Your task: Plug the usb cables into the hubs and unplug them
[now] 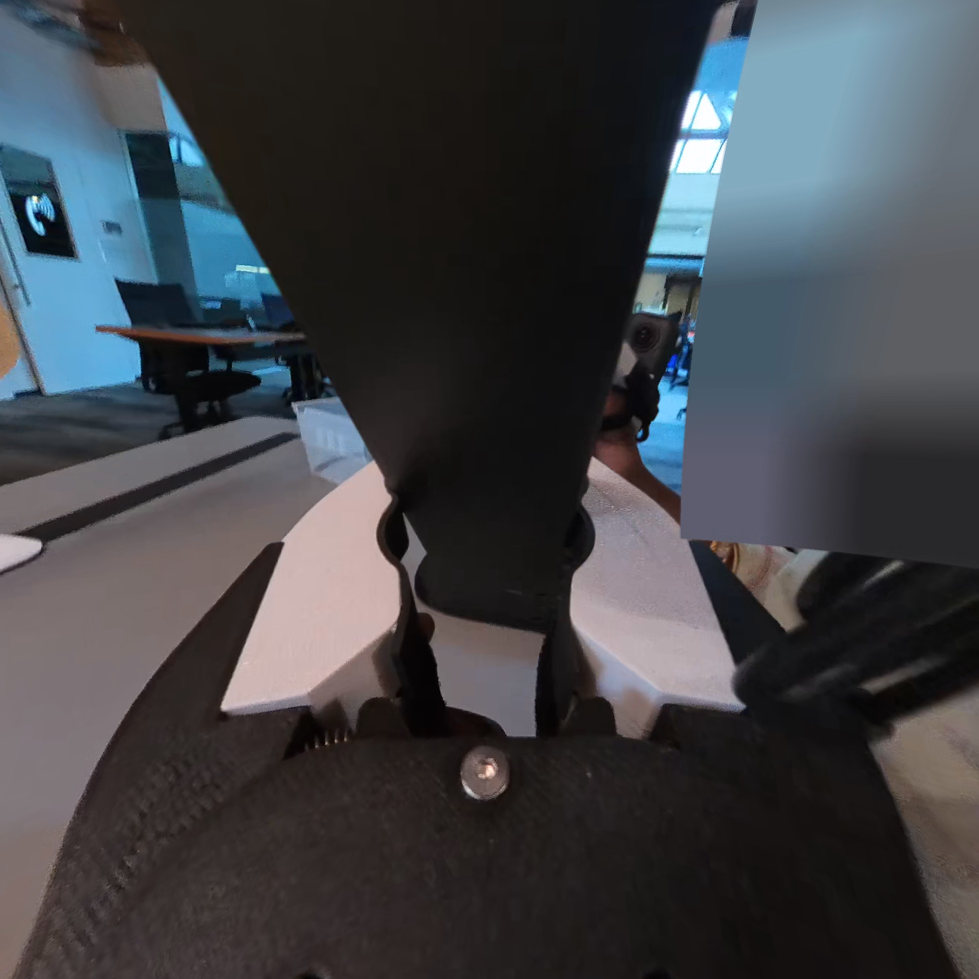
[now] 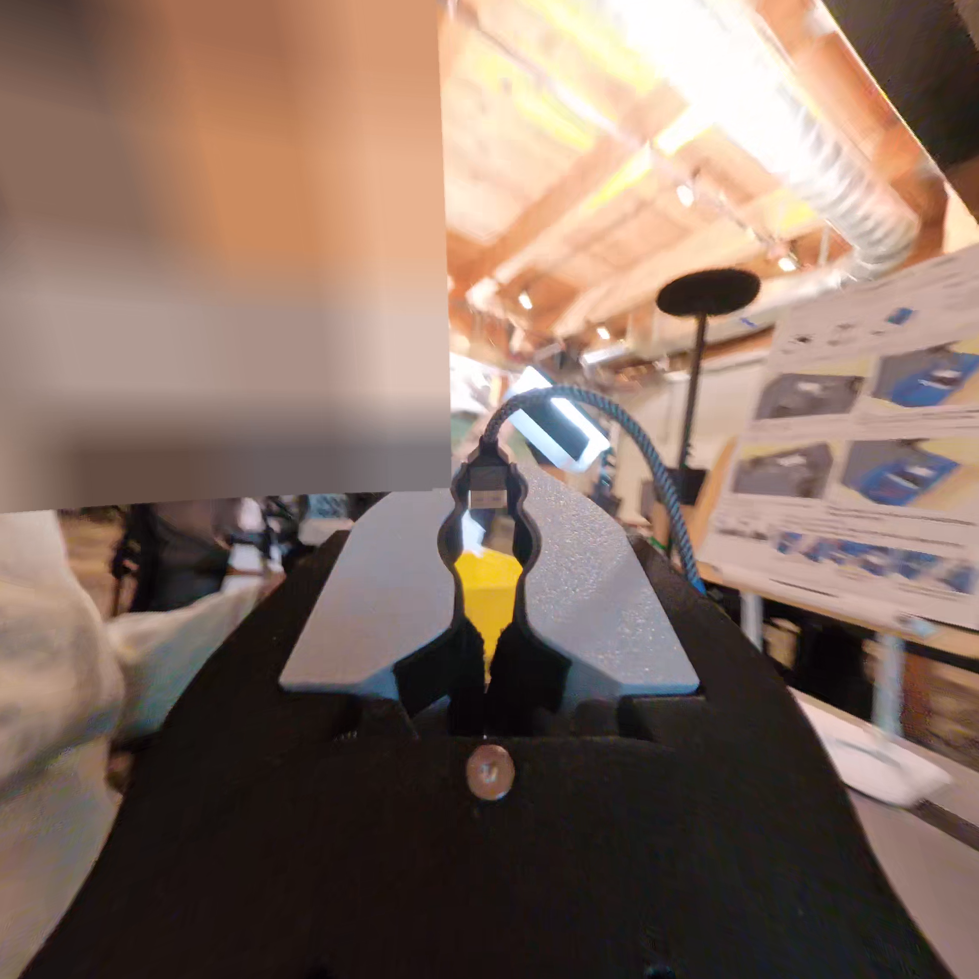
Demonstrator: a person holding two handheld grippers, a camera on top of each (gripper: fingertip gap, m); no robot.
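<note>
Braided blue-black USB cable (image 2: pixel 662 508) has its metal plug pinched in the right gripper (image 2: pixel 487 490); the left gripper (image 1: pixel 484 535) clamps a large flat black hub (image 1: pixel 450 265).

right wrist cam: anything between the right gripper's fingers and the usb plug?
Nothing. In the right wrist view the right gripper pinches the USB plug directly at its fingertips, its braided cable arching away to the right. Further back, the gap between the fingers holds nothing.

Your office backdrop, timber ceiling overhead

A wooden desk (image 1: pixel 201 336) and black chairs (image 1: pixel 222 381) sit far left of your gripper; a poster board (image 2: pixel 847 450) stands right.
</note>
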